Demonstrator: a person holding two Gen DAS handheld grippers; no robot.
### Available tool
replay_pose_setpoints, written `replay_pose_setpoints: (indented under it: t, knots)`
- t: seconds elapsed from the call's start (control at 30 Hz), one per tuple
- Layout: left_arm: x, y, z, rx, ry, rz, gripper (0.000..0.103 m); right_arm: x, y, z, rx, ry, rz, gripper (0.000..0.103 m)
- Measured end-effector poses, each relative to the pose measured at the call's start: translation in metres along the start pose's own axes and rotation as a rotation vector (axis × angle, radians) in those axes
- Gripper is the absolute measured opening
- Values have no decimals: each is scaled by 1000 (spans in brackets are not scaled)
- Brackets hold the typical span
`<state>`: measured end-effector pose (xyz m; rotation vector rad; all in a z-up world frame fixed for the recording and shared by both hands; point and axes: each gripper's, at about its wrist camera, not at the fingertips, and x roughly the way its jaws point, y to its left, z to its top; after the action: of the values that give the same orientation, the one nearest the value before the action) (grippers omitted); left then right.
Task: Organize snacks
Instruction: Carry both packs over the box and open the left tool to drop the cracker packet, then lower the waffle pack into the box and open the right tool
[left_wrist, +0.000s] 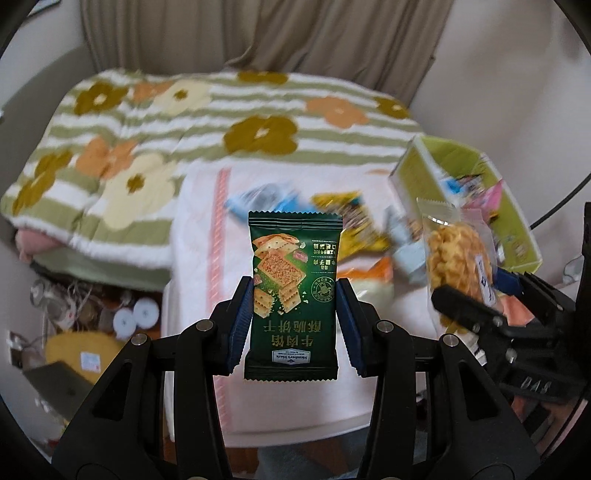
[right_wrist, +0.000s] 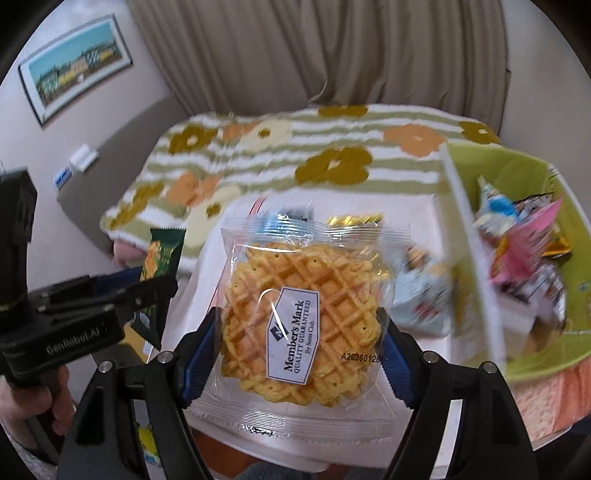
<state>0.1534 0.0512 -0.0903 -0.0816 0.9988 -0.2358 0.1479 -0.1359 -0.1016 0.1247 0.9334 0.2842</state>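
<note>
Two packets aloft: left gripper (left_wrist: 294, 317) clamped on green cracker packet (left_wrist: 293, 291), right gripper (right_wrist: 301, 354) clamped on waffle packet (right_wrist: 306, 314); green bin (right_wrist: 576, 332) at table's right edge.

Soft, even daylight fills both my views, with no hard shadows anywhere. The green cracker packet (left_wrist: 294, 295) and the waffle packet (right_wrist: 310, 314) I hold stay sharp, and glare streaks the waffle's clear wrapper. Behind them everything smears with motion blur: the loose snacks (left_wrist: 347, 229), the green box (right_wrist: 517, 236), the flowered blanket (left_wrist: 155, 125). The fisheye bends straight lines near the edges, and the corners fall to black.
</note>
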Motion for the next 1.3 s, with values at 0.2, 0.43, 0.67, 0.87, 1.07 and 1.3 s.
replay_pose_setpoints:
  t: [0.2, 0.43, 0.67, 0.87, 1.07, 1.3]
  knots:
    - [6, -89, 40, 32, -61, -59, 41, -43, -82, 34, 24, -80, -13, 74]
    - [39, -194, 69, 71, -58, -124, 41, -76, -173, 50, 51, -114, -69, 74]
    - [85, -277, 57, 103, 39, -166, 40, -87, -245, 38, 109, -87, -97, 74]
    - [101, -318, 37, 194, 86, -173, 41, -88, -283, 22, 182, -49, -88, 74]
    - [109, -332, 36, 255, 84, -158, 55, -90, -298, 13, 211, -41, -86, 74]
    - [109, -318, 35, 259, 56, -82, 102, -92, -300, 11, 212, -50, -82, 74]
